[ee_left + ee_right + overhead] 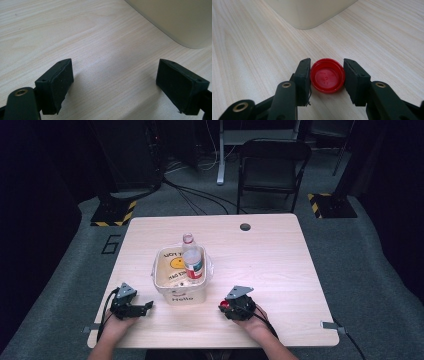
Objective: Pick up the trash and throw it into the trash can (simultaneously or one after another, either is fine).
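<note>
A red bottle cap (327, 79) lies open side up on the wooden table (270, 260), and my right gripper (327, 75) is shut on it, a pad pressing each side. In the high view the right gripper (223, 306) sits at the front, right of a cream bin (160, 257). A capless plastic bottle (192, 260) with a red and white label stands tilted in that bin. My left gripper (145, 307) rests at the front left of the bin. Its jaws stand wide apart over bare wood in the left gripper view (115, 82), with nothing between them.
The bin's rounded corner (180, 20) rises just beyond the left jaws, and the bin wall (309, 10) stands a short way past the cap. A cable hole (245, 226) sits near the table's far edge. A black chair (272, 165) stands behind the table.
</note>
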The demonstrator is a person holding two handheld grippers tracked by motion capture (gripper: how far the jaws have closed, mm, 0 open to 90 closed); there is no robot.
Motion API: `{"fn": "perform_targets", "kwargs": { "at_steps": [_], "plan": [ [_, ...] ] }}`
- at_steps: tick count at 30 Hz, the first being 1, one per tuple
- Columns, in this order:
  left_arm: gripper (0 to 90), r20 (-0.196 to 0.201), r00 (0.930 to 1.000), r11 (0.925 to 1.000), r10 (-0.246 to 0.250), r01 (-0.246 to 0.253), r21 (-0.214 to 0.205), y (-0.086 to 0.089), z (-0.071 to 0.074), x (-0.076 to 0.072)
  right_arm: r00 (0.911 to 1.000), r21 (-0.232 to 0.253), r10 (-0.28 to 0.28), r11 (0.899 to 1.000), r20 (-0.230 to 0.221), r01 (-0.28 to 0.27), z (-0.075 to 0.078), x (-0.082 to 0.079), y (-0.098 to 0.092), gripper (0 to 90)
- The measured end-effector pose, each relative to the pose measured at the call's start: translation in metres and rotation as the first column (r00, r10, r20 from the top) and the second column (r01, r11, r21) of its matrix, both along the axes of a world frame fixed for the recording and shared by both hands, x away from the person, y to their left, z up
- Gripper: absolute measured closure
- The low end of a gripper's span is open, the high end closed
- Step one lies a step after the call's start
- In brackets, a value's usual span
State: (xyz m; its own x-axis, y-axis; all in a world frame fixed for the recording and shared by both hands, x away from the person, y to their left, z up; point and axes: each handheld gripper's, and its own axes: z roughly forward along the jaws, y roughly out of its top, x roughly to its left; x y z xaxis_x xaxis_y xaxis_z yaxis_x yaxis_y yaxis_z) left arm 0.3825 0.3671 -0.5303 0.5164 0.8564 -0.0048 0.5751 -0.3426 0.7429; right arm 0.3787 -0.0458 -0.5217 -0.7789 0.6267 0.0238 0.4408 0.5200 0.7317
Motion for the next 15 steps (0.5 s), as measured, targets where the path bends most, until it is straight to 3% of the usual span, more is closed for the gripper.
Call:
{"fn": "perform_targets", "kwargs": {
  "at_steps": [15],
  "plan": [
    [14.0, 0.000, 1.0000, 1.0000, -0.001, 0.001, 0.000, 0.0000, 0.0000, 0.0001, 0.9993, 0.010, 0.034, 0.999, 0.016, -0.034, 0.0035, -0.0022, 0.0011, 58.0]
  ]
}}
